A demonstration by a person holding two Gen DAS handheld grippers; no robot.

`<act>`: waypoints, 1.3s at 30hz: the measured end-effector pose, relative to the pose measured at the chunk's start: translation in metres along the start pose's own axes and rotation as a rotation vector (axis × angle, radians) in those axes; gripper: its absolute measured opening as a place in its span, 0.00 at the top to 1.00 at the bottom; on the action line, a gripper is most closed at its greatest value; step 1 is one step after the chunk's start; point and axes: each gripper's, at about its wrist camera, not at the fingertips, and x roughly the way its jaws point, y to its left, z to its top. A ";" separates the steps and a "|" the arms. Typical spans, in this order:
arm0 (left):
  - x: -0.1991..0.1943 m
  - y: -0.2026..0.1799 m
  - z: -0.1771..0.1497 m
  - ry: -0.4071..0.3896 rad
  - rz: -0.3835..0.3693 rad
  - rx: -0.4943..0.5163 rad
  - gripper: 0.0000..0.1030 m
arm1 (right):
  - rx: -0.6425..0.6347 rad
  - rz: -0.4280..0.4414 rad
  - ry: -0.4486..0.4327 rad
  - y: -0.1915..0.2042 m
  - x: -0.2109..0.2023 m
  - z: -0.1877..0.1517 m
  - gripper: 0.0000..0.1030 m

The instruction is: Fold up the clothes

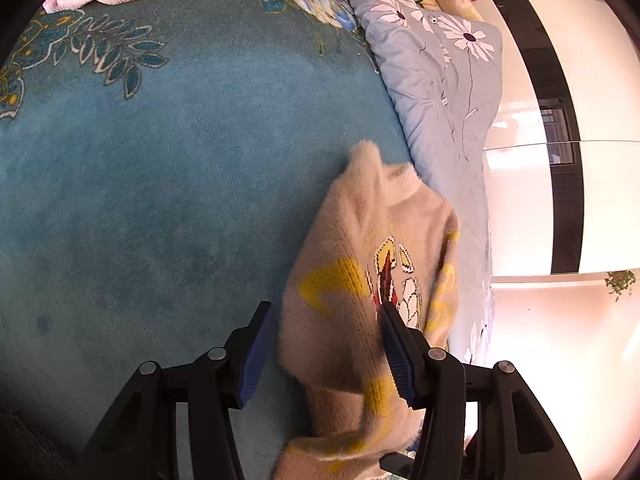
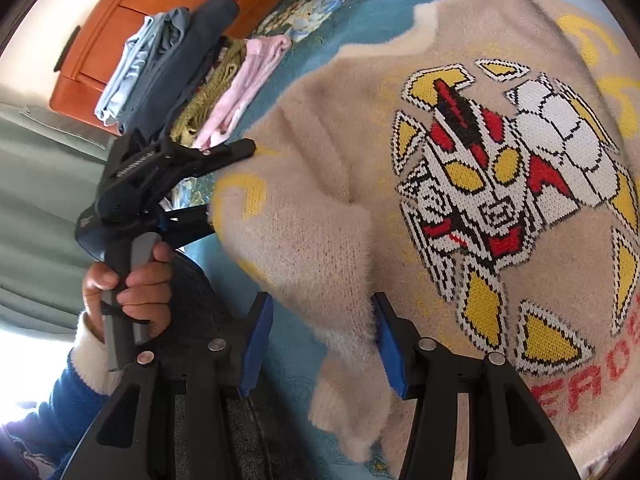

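Lying on blue bedspread, beige sweater, claws apart.

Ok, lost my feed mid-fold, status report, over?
Left gripper open, right gripper open, both over beige sweater, neither gripping. Sweater lies rumpled on blue blanket, unfolded. Nothing in the way; folded clothes stack off aside.

Beneath me spreads a teal blanket with a leafy pattern, and a grey quilt printed with white daisies lies along its edge. Beyond it I see a glossy white wall panel crossed by a black stripe. Behind stands an orange-brown wooden headboard, with grey-green curtains beside bright daylight.
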 end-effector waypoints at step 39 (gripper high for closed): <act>-0.041 0.039 0.027 -0.265 -0.054 -0.186 0.84 | 0.144 -0.623 -0.142 -0.113 -0.090 0.022 0.61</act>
